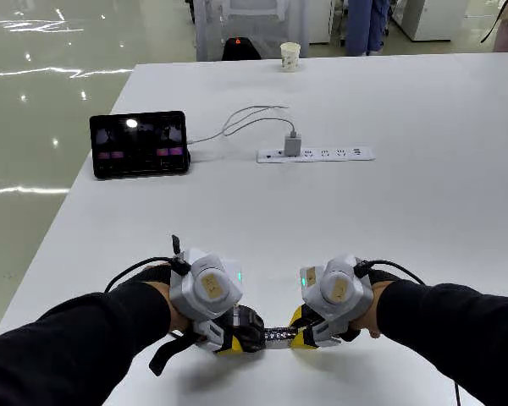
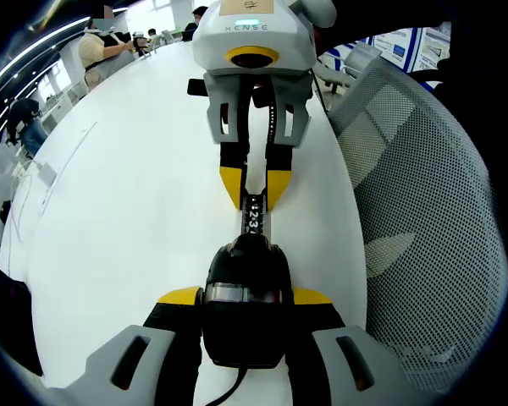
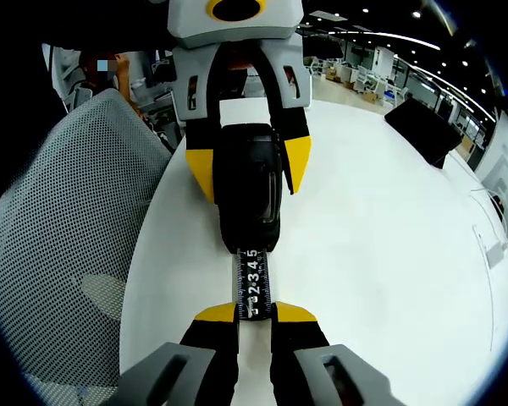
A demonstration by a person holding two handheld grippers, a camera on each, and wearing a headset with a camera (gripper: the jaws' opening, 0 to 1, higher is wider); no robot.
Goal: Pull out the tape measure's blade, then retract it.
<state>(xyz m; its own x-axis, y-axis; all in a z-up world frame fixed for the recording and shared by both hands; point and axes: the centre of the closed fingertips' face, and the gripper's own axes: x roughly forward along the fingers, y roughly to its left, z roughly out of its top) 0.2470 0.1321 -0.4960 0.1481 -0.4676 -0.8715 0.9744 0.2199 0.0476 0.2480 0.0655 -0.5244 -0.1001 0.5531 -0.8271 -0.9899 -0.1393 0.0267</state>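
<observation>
A black tape measure case (image 2: 247, 296) sits between the yellow-tipped jaws of my left gripper (image 2: 247, 298), which is shut on it. A short length of numbered blade (image 2: 254, 216) runs out of the case to my right gripper (image 3: 254, 315), which is shut on the blade's end. In the right gripper view the case (image 3: 249, 190) lies straight ahead with the blade (image 3: 252, 283) coming toward the camera. In the head view the left gripper (image 1: 230, 337) and right gripper (image 1: 303, 334) face each other near the table's front edge, the blade (image 1: 275, 336) spanning the small gap.
On the white table (image 1: 364, 220) a dark tablet (image 1: 140, 144) stands at the far left, a white power strip (image 1: 315, 154) with a charger and cable lies mid-table, and a paper cup (image 1: 290, 56) is at the far edge. A grey mesh chair (image 2: 432, 211) stands beside the table.
</observation>
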